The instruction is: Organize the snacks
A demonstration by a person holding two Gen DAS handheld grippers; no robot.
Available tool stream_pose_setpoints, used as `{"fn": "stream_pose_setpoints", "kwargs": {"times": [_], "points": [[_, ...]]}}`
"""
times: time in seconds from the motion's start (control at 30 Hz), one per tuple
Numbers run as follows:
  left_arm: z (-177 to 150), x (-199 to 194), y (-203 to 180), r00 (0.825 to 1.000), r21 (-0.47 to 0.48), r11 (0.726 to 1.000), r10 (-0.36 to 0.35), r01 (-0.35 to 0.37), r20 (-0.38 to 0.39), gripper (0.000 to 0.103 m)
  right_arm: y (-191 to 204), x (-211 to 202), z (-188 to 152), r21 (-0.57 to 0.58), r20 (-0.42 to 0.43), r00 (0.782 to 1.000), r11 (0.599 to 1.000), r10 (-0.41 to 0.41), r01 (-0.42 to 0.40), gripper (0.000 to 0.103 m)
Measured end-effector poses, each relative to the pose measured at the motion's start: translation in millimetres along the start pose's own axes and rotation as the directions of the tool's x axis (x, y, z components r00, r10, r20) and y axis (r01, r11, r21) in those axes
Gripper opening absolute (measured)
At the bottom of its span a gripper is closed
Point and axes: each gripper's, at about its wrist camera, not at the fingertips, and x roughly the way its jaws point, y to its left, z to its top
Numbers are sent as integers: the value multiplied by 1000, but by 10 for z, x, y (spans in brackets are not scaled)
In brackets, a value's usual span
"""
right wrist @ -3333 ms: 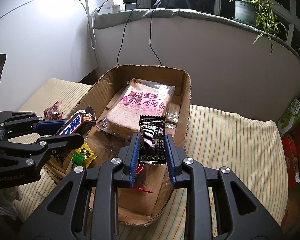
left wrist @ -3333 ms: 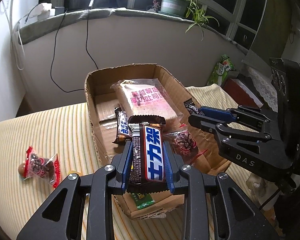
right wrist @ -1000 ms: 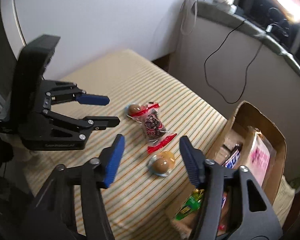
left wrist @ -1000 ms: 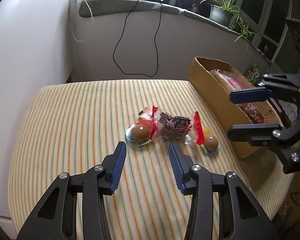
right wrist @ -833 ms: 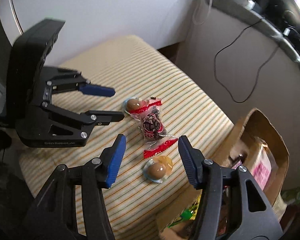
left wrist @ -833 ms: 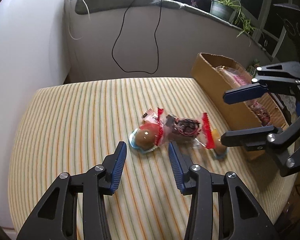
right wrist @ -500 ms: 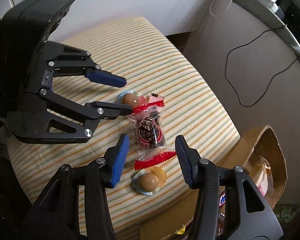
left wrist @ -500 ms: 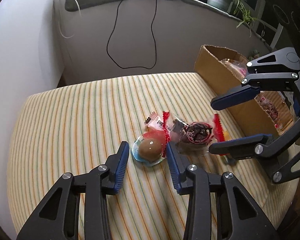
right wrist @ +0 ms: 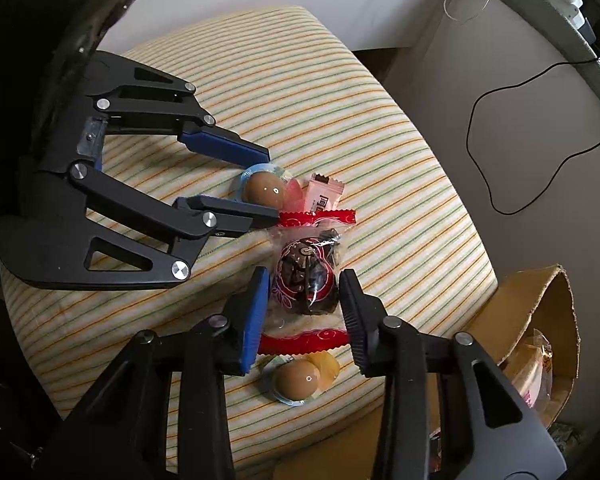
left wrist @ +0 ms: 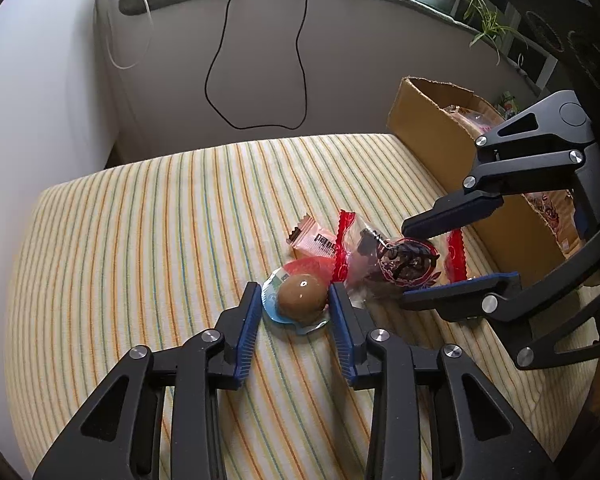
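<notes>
- Left gripper (left wrist: pixel 293 305) spread open, straddling the brown egg-shaped jelly cup (left wrist: pixel 300 296) on the striped cushion (left wrist: pixel 140 240).
- Right gripper (right wrist: pixel 304 298) open around the clear red-edged candy packet (right wrist: pixel 306 280) (no squeeze visible), near the cardboard box (right wrist: pixel 540 320).

Both wrist views close, angled down along fingers; shared: striped cushion (left wrist: pixel 140 240) (right wrist: pixel 380 120), snack cluster, cardboard box (left wrist: pixel 432 140) (right wrist: pixel 540 320).

Left gripper (left wrist: pixel 293 307) is straddling egg (left wrist: pixel 302 297), bag (left wrist: pixel 404 264) lying right of it, box (left wrist: pixel 452 152) beyond.
</notes>
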Motion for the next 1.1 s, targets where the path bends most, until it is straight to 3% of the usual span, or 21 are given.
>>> {"fn": "stream_pose_setpoints", "kwargs": {"times": [0.33,0.6,1.0,1.1], "points": [[-36,-54,-52,1000,2,1000,-10,10,14,25,7,-66,-31,26,16,1000,1000,3,-4,35],[-18,-69,-111,1000,24,1000,2,-2,13,31,-1,-44,-78,36,-3,1000,999,10,-10,35],[34,8,-239,1000,70,997,24,-24,1,31,-10,-91,-171,42,-25,1000,999,-13,14,35],[48,52,-246,1000,67,997,29,-29,-2,24,-28,-91,-188,49,-25,1000,999,-11,12,35]]}}
